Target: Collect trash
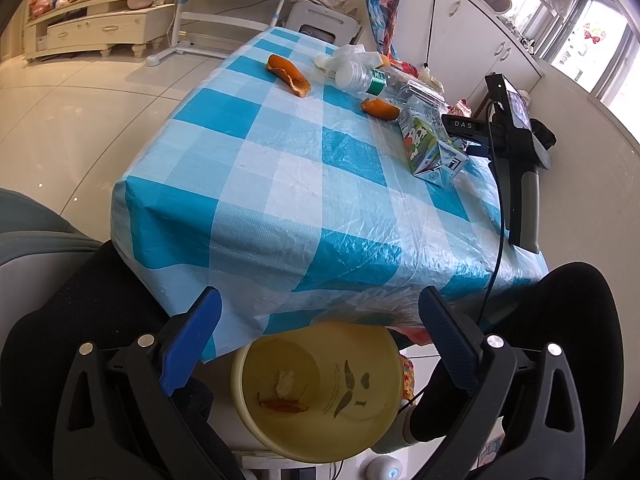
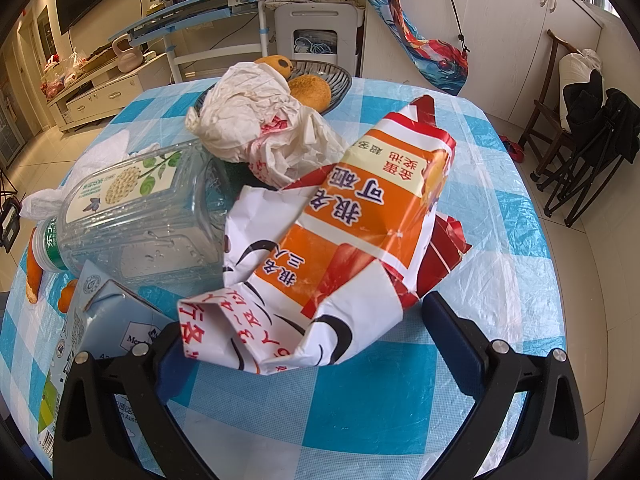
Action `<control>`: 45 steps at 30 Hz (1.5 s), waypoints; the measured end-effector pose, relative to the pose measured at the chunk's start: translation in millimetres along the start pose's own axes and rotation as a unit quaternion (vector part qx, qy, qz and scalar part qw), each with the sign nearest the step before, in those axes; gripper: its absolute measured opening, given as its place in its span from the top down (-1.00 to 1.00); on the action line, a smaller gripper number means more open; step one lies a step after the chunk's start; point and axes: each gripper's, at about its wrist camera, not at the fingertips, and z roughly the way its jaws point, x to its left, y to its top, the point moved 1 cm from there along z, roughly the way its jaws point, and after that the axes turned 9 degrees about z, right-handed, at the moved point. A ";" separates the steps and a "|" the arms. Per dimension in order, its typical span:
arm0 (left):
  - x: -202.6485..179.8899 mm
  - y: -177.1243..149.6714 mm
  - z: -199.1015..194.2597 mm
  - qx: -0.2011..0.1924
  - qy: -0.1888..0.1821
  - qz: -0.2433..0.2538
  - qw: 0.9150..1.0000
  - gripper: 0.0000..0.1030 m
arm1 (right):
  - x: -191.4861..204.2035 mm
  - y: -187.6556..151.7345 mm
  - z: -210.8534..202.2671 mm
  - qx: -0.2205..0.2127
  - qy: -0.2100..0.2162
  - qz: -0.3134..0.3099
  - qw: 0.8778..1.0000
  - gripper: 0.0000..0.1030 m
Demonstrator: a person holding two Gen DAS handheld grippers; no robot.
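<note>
My left gripper (image 1: pixel 320 338) gapes empty above the yellow bin (image 1: pixel 320 392); my right gripper (image 2: pixel 308 344) wide open around the orange wrapper (image 2: pixel 360 240), not clamped.

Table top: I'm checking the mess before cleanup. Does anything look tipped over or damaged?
Yes. The clear plastic bottle lies on its side, the orange snack bag is crumpled and torn open, and the milk carton lies tipped over. Orange peel sits loose on the checked tablecloth.
</note>
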 end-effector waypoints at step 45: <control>-1.6 0.4 2.6 0.008 0.002 0.005 1.000 -0.86 | -0.5 0.3 0.4 0.000 0.000 0.000 1.000 -0.89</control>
